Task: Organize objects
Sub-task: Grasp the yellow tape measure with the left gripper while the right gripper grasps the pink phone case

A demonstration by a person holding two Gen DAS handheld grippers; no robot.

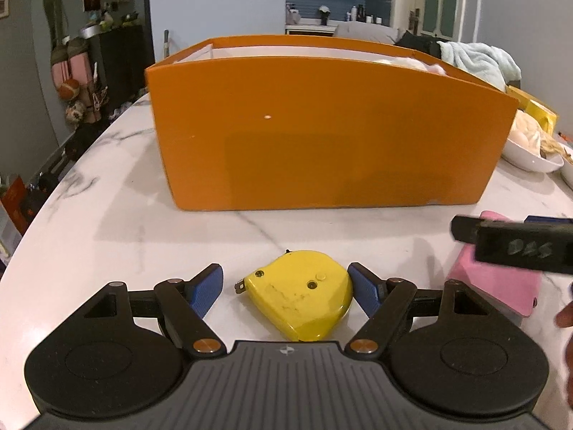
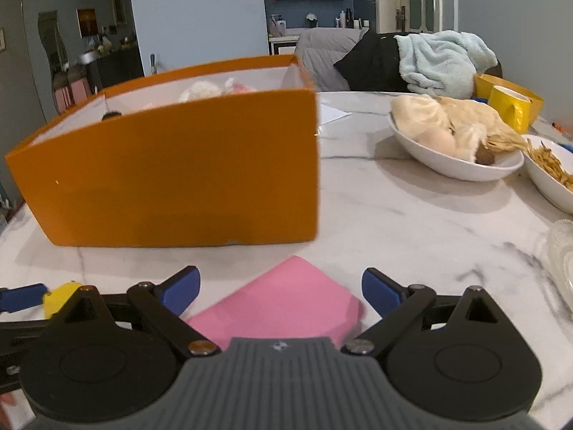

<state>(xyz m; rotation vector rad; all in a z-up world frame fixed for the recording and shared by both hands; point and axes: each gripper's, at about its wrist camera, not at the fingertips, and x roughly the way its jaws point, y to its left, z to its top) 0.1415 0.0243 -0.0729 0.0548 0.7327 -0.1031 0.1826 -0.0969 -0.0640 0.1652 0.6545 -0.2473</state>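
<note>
**Both grippers low over the marble table, jaws wide**

In the left wrist view, the left gripper (image 1: 286, 288) sits at lower centre with jaws spread around a yellow tape measure (image 1: 302, 295); the right pad looks to be just touching its case, the left pad clear. The orange box (image 1: 322, 132) fills mid-frame behind. At lower right lies a pink pad (image 1: 496, 285). In the right wrist view, the right gripper (image 2: 281, 292) straddles that pad, jaws wide apart, no contact. A white bowl (image 2: 454, 165) stands at right.
</note>
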